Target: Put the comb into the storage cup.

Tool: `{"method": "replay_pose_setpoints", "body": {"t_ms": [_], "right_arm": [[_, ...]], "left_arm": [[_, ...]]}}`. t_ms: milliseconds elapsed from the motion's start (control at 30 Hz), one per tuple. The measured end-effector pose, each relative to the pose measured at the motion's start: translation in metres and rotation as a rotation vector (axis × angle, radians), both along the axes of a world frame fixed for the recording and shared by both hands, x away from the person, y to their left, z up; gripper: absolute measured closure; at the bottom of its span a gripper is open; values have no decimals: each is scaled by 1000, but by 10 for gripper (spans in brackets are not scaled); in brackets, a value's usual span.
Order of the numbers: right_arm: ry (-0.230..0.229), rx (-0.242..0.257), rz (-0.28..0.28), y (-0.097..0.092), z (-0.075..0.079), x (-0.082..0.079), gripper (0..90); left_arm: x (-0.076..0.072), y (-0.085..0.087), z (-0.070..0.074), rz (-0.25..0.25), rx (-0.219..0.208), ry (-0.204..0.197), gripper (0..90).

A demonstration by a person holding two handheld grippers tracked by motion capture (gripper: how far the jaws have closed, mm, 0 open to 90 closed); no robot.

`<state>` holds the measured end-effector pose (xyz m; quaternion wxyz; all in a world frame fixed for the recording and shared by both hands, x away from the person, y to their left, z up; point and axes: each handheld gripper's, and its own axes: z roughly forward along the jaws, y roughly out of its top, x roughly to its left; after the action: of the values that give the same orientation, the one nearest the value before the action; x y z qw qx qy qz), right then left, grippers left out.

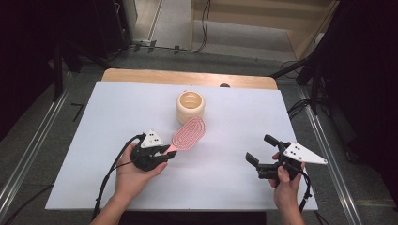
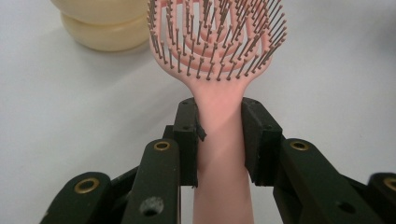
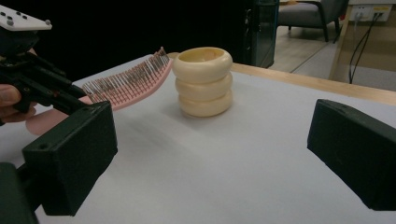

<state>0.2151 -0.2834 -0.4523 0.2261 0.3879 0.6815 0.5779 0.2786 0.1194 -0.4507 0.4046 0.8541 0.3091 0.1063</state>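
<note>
On the left of the white table, the person's left hand held the left gripper, its jaws clamped on the handle of a pink hairbrush. In the left gripper view the handle ran straight up between the two black fingers, both pads pressed against its sides, just below the neck where it widened into the bristled head. The brush head reached forward past the fingertips, bristles up, and in the right gripper view it appeared tilted, lifted off the table surface rather than lying flat.

Just beyond the tip of the brush head, toward the far middle of the table, stood a cream ribbed cup, upright and open at the top; the brush tip came near its base, and whether they touched could not be told.

Well apart to the right, the person's right hand held the right gripper over bare table, its jaws spread wide with nothing between them. Its two black pads framed the cup from a distance in its own view.
</note>
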Motion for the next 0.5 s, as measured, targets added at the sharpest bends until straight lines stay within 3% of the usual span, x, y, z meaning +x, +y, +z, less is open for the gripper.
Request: {"method": "replay_pose_setpoints", "body": {"t_ms": [500], "right_arm": [[8,0,74,43,28,28,2]], "left_arm": [[-3,8,9,-4,-79,-60,703]]}}
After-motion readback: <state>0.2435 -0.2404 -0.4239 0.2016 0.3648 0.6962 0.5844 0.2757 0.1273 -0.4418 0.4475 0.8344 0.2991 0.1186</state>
